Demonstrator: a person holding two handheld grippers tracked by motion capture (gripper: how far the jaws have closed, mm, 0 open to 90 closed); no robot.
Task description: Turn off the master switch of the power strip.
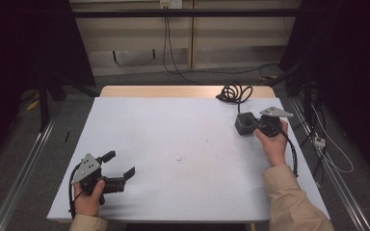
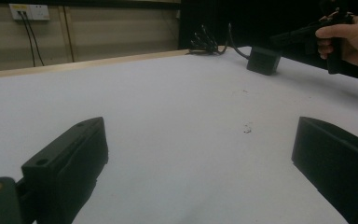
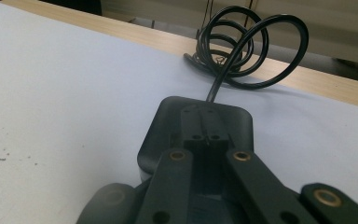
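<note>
On the white-covered wooden surface (image 1: 173, 144) I see the black box-shaped power adapter (image 1: 244, 123) at the far right, with its coiled black cable (image 1: 233, 92) just behind it at the far edge. My right gripper (image 1: 255, 124) sits directly right of the adapter, jaws against it; my left gripper (image 1: 120, 166) sits near left, well apart.

My left gripper (image 2: 200, 163) hovers low over the white table sheet (image 2: 168, 98), jaws spread wide, nothing between them. Small black boxy adapter (image 2: 263, 59) near far edge, its coiled black cable (image 2: 207, 43) behind. My right hand (image 2: 352, 39) grips its black tool just beside it.
</note>
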